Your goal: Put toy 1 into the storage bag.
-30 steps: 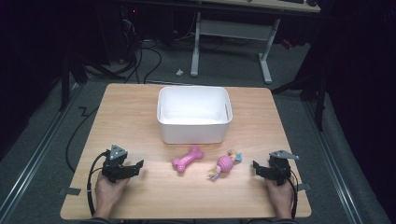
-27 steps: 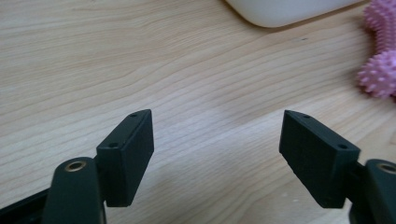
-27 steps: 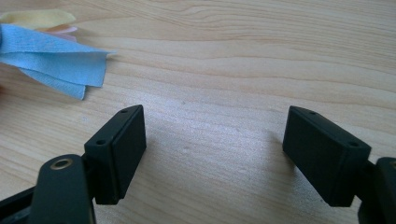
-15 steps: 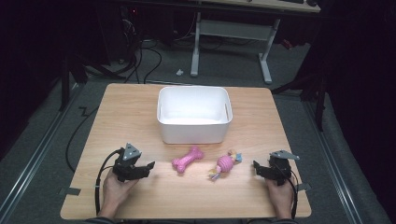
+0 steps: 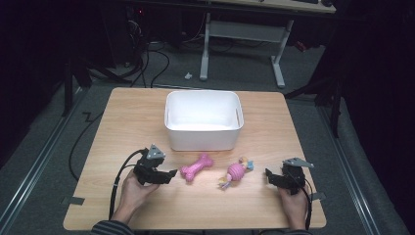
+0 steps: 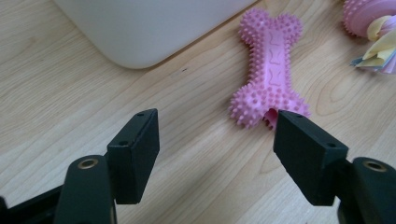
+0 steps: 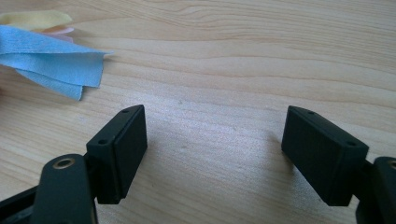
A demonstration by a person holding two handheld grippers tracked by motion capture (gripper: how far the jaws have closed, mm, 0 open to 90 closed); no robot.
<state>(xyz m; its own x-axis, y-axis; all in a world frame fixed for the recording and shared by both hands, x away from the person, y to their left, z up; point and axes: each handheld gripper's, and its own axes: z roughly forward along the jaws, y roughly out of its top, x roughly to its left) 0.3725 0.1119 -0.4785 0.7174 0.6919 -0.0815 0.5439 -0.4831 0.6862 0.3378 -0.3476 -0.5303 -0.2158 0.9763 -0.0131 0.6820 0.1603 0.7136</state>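
Observation:
A pink spiky bone toy (image 5: 196,167) (image 6: 272,70) lies on the wooden table in front of a white bin (image 5: 203,119). To its right rests a pink ball toy with cloth tails (image 5: 236,173) (image 6: 373,28); its blue strip (image 7: 51,58) shows in the right gripper view. My left gripper (image 5: 169,174) (image 6: 215,149) stands open just left of the bone, its right jaw close to the bone's near end, nothing between the jaws. My right gripper (image 5: 268,174) (image 7: 214,149) rests open on the table, right of the ball toy, empty.
The white bin (image 6: 140,28) stands close behind the bone. Bare table (image 5: 210,210) lies along the front edge between the person's hands. Beyond the table are a grey floor, cables and a desk frame (image 5: 242,34).
My left gripper has moved right across the table toward the pink bone. The right gripper and both toys have stayed put.

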